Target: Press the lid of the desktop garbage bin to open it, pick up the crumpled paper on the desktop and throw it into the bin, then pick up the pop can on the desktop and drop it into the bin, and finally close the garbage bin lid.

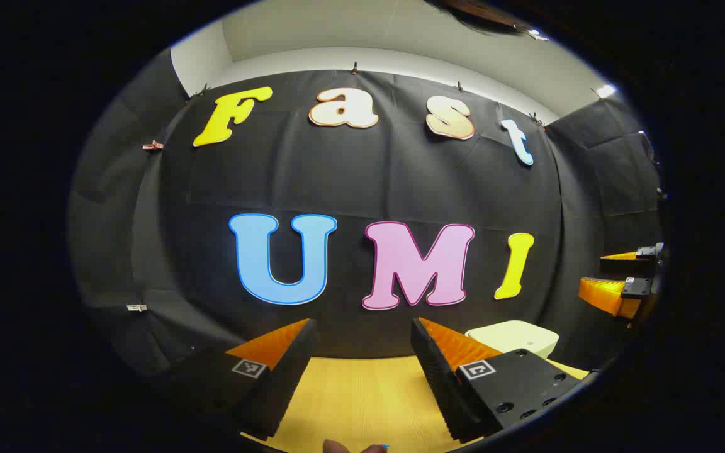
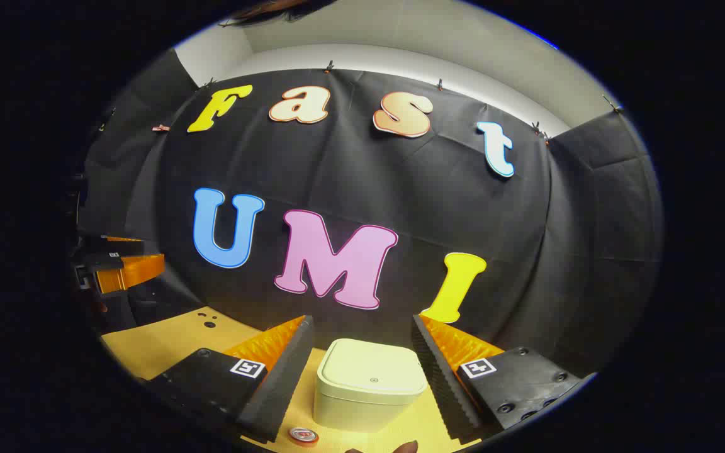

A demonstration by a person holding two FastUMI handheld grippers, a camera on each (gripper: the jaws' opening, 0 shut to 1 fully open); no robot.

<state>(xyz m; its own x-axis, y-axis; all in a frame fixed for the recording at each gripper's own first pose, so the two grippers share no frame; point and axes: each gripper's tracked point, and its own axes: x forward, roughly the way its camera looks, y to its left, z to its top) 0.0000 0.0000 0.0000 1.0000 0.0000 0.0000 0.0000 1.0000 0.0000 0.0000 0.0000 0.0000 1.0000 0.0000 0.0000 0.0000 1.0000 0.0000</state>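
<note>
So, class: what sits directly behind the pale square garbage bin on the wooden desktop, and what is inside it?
Behind the pale square lidded garbage bin hangs the booth's black cloth wall. Its lid is down, so any contents are hidden. The wooden desktop runs beneath it.
</note>
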